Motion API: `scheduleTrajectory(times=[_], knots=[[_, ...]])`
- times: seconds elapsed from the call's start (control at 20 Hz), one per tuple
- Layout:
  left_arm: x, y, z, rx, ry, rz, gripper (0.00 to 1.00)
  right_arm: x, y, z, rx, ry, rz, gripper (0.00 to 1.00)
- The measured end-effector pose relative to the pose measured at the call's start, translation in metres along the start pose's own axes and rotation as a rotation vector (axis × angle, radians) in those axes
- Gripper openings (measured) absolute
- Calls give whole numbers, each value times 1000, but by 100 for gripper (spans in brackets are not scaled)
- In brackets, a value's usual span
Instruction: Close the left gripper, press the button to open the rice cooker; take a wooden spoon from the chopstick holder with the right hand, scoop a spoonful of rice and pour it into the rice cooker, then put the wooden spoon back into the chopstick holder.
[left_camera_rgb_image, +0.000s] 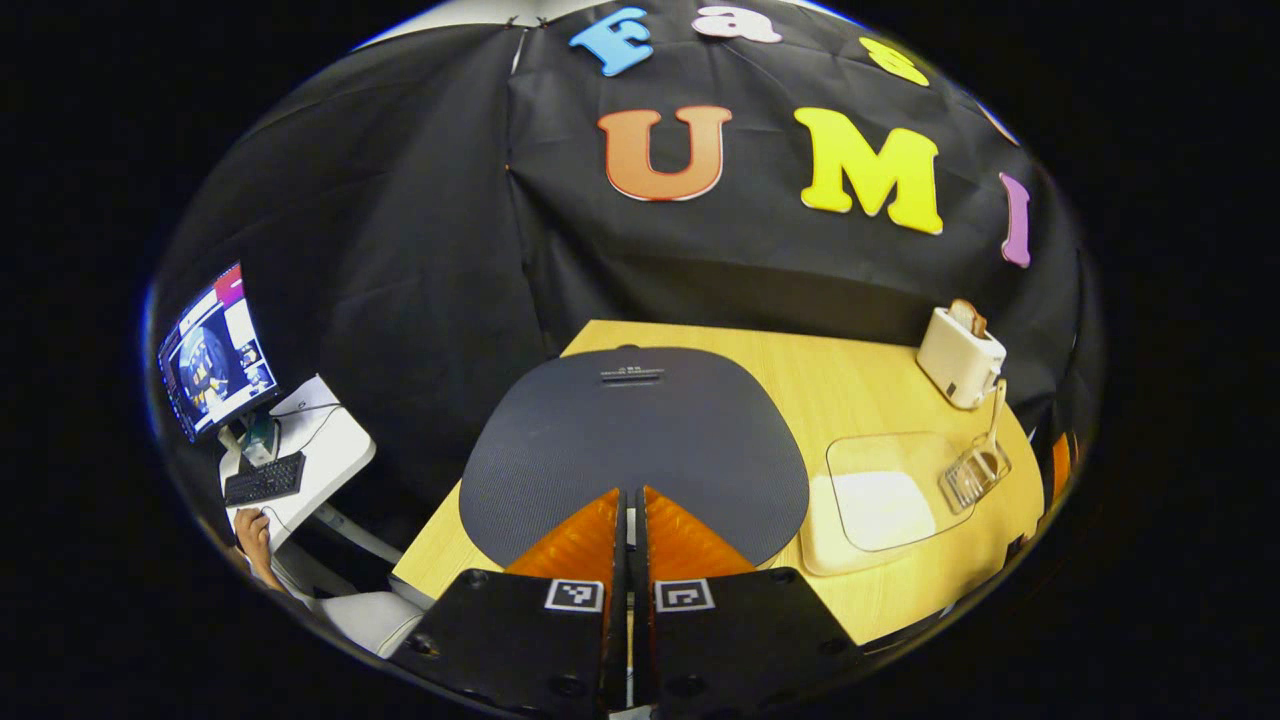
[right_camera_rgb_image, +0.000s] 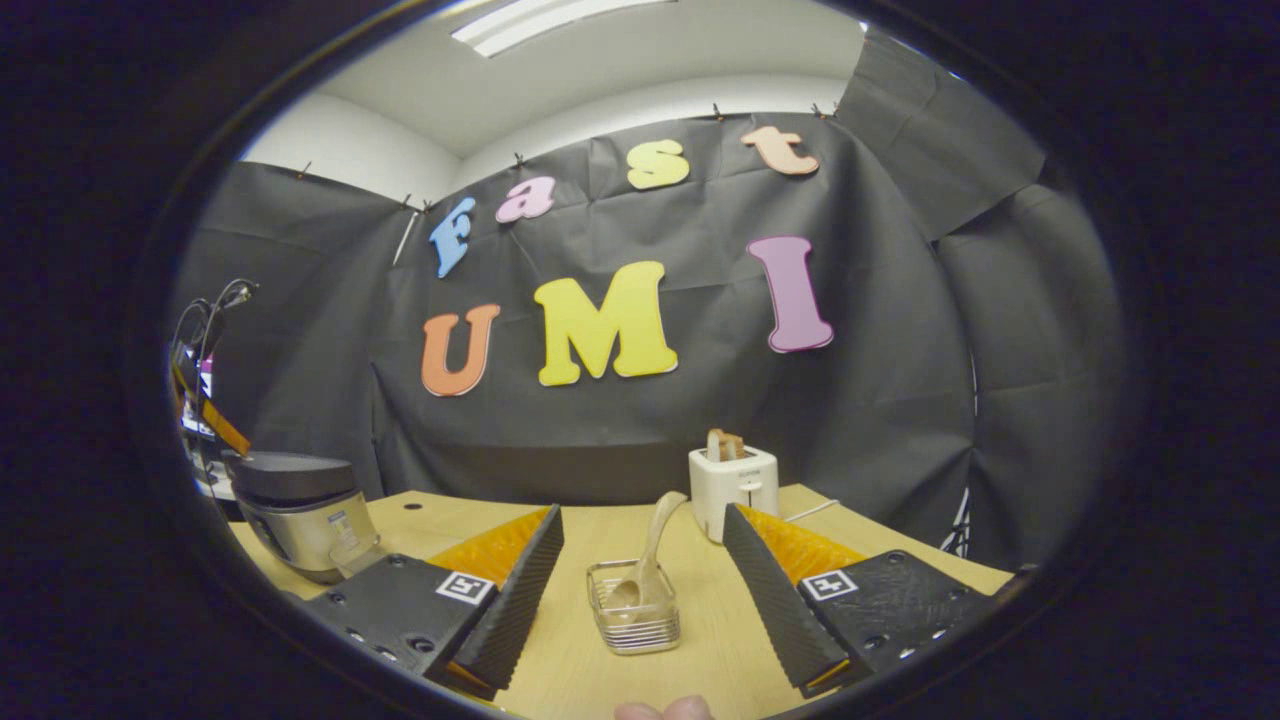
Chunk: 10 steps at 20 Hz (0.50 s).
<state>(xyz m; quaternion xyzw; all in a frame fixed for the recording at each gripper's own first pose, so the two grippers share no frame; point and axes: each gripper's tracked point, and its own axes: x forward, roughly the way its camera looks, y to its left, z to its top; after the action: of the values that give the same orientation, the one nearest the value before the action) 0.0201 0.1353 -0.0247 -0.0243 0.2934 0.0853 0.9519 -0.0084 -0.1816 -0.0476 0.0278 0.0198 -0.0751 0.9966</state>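
Above the rice cooker (left_camera_rgb_image: 634, 450), whose lid is lying shut, the left hand-held gripper (left_camera_rgb_image: 631, 510) is hovering closed and empty, while the right hand-held gripper (right_camera_rgb_image: 643, 560) is waiting wide open before the wooden spoon (right_camera_rgb_image: 648, 562) standing in the chopstick holder (right_camera_rgb_image: 634, 615) on the surface (left_camera_rgb_image: 860, 390), so every step is remaining.

Nothing legible — the rice cooker (left_camera_rgb_image: 633, 445) lid carries a small mark near its far edge, perhaps a brand, too blurred to read; a sticker on its body in the right gripper view is equally unreadable
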Motion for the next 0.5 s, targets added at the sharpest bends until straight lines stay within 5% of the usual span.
scheduleTrajectory(times=[0.2,0.45,0.5], knots=[[-27,-6,61,-80,-190,-16,11,-4,-6,6,-1,-1,-10,91],[-50,-31,79,25,-321,-35,96,-9,-19,18,-29,-25,-39,95],[-53,-39,80,42,-350,-36,96,-9,-18,18,-29,-23,-34,96]])
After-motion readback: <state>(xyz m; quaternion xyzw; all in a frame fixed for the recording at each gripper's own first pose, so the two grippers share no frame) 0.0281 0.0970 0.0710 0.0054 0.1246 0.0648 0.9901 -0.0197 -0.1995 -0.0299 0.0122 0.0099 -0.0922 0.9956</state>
